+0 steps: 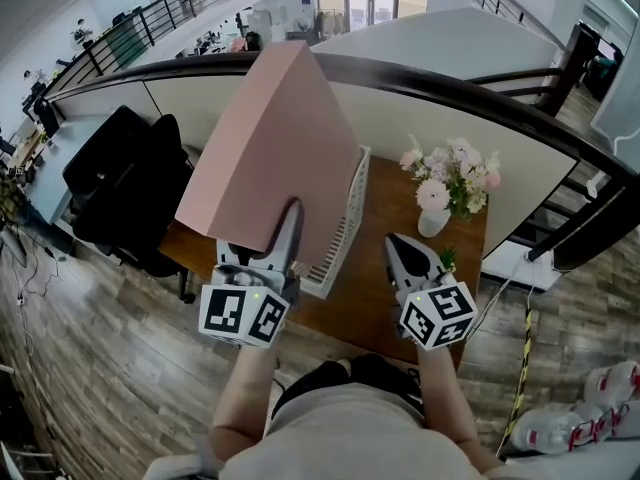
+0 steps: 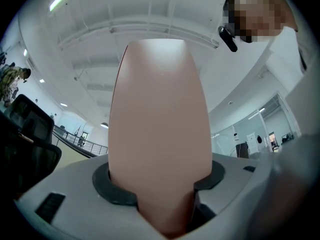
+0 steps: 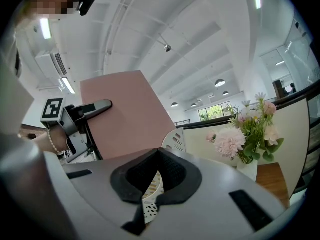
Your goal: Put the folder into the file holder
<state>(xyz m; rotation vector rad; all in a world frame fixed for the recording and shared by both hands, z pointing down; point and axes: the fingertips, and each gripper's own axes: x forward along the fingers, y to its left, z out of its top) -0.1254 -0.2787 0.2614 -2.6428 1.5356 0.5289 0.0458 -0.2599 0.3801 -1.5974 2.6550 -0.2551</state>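
Observation:
My left gripper (image 1: 288,226) is shut on the lower edge of a large pink folder (image 1: 268,148) and holds it tilted up above the table. In the left gripper view the folder (image 2: 160,119) fills the middle, clamped between the dark pads. The white perforated file holder (image 1: 343,230) stands on the wooden table (image 1: 385,313), just right of and partly behind the folder. My right gripper (image 1: 404,248) hovers to the holder's right, shut with nothing in it. The right gripper view shows the folder (image 3: 127,115), the left gripper (image 3: 95,109) and the holder's rim (image 3: 175,140).
A white vase of pink and white flowers (image 1: 445,183) stands on the table's far right. A black office chair (image 1: 120,183) sits left of the table. A curved railing and partition (image 1: 520,168) run behind it. Plastic bottles (image 1: 590,418) lie on the floor at lower right.

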